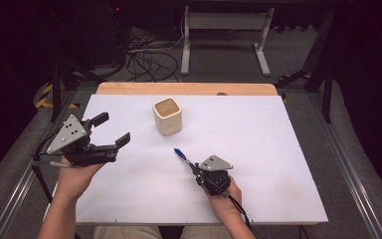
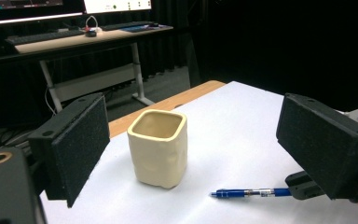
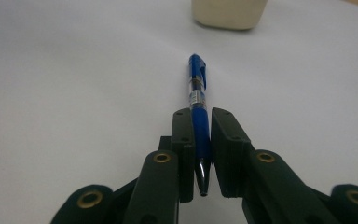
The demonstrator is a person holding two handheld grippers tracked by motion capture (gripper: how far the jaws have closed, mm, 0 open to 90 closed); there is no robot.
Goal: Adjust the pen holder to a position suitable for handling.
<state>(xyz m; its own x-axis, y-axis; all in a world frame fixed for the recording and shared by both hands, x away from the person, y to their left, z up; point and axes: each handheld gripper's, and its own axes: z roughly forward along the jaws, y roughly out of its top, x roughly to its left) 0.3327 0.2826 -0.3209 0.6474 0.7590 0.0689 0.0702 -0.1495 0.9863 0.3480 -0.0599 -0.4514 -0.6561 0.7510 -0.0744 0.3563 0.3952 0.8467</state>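
Lower right of centre, our right gripper (image 1: 195,168) clamps the blue pen (image 3: 197,88); our left gripper (image 1: 110,130) gapes. Next, probably, tip it into the cream cup (image 1: 167,116).

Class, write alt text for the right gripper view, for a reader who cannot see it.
The right gripper has its two black jaws closed on a blue pen, which points away across the white table. The base of a cream cup stands beyond it.
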